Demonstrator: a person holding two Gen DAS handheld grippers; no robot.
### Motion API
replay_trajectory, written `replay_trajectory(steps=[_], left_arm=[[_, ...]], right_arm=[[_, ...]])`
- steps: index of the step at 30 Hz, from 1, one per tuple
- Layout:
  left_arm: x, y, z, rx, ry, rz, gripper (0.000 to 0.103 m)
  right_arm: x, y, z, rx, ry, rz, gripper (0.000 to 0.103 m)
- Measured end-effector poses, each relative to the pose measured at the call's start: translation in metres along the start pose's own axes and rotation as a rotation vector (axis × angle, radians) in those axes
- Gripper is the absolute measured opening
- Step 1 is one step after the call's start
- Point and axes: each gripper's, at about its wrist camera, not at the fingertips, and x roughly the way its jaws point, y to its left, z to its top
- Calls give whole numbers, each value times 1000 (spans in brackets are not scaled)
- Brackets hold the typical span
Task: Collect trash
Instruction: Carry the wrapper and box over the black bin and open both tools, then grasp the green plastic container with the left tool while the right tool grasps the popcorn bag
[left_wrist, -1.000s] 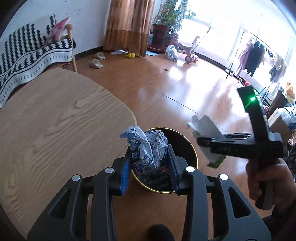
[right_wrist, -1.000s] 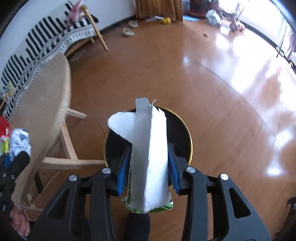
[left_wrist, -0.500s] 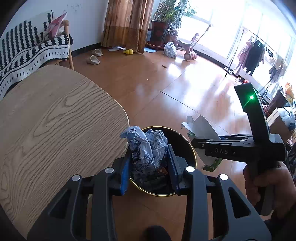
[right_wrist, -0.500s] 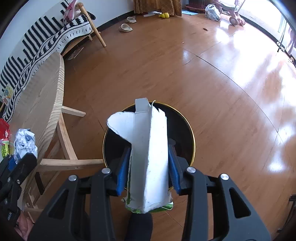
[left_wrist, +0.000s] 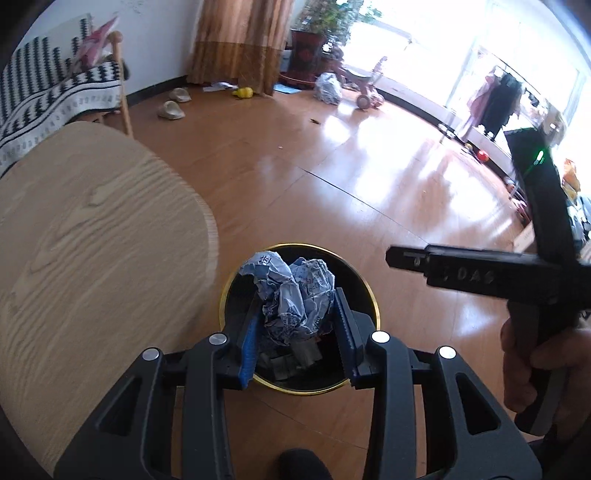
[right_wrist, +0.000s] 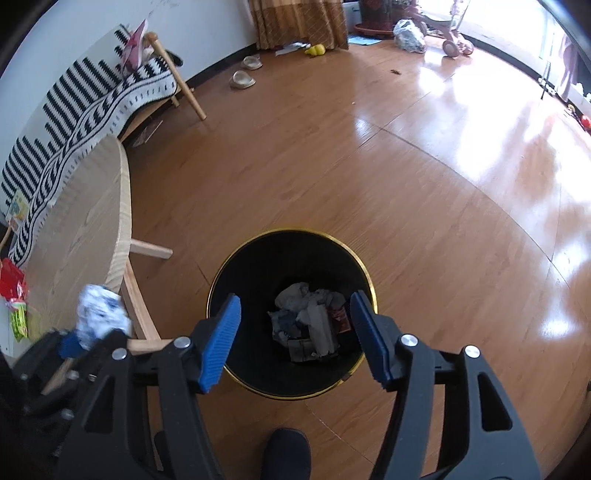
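My right gripper (right_wrist: 293, 338) has just opened wide over the bin (right_wrist: 221, 280), empty. My left gripper (left_wrist: 295, 332) squeezes the paper ball (left_wrist: 293, 295) above the bin's rim, ready to drop.

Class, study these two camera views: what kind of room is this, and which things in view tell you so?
Most likely a lived-in home living room: a bench draped with a black-and-white patterned blanket, slippers lying on the wooden floor, and a child's tricycle beside a potted plant near the bright window.

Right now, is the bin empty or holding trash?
Holding trash: crumpled paper and wrappers lie at the bottom of the bin.
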Motion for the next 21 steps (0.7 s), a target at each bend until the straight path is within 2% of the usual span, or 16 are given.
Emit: replay_trajectory(steps=[2, 4, 6, 7, 12, 14, 18, 21], left_arm=[[8, -8, 0, 23, 1, -25, 36], [17, -14, 2, 25, 9, -56, 43], [20, -16, 3, 18, 4, -65, 66], [20, -15, 4, 12, -7, -65, 69], [13, -8, 6, -9, -21, -61, 70], [6, 0, 5, -19, -23, -51, 75], [-23, 26, 3, -45, -44, -8, 83], [-50, 51, 3, -73, -71, 33, 89]], right_arm=[[-7, -6, 0, 18, -23, -11, 64], [-11, -13, -1, 38, -38, -20, 64], [-15, -20, 0, 60, -50, -31, 66], [-16, -22, -1, 67, -54, -35, 66], [-19, -23, 0, 78, -60, -39, 66], [-20, -17, -2, 67, -63, -36, 66], [-20, 6, 2, 21, -53, -21, 67], [-25, 43, 3, -40, -70, 10, 70]])
